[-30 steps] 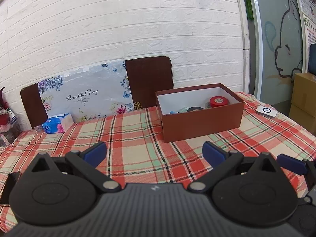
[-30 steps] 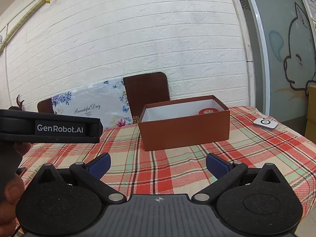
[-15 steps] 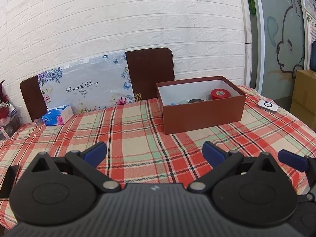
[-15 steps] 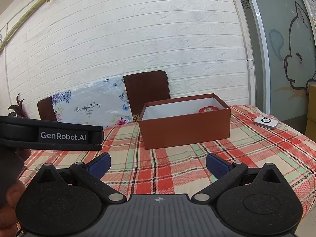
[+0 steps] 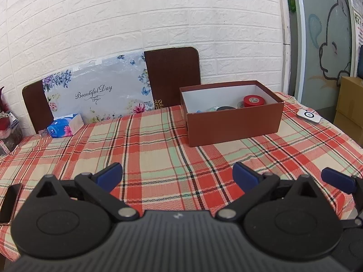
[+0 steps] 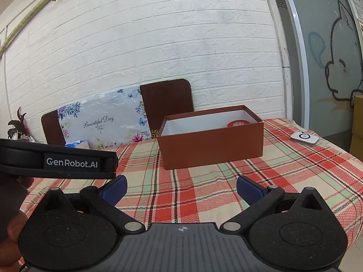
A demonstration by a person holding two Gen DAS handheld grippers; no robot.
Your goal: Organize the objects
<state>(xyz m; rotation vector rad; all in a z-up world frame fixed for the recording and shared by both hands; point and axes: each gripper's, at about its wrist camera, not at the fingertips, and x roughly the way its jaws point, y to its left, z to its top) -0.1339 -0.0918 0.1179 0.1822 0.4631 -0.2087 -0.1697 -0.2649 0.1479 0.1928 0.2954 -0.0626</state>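
Sitting box [image 5: 233, 124] beyond splayed grippers [image 5: 178, 175]

Looks like a home dining area, maybe doubling as storage. Desk [image 5: 158, 149] covered in red-green-cream plaid cloth, pushed against a white faux-brick panel wall [image 5: 158, 22]. Two dark brown wooden chair backs [image 5: 172, 74] at the far edge, floral "Beautiful Day" placemat [image 5: 97, 95] leaning on them. Blue tissue pack [image 5: 64, 125] at the far left corner. Cartoon cat drawn on the grey-green door [image 6: 335, 56], cardboard cartons [image 5: 350, 99] stacked beside it.
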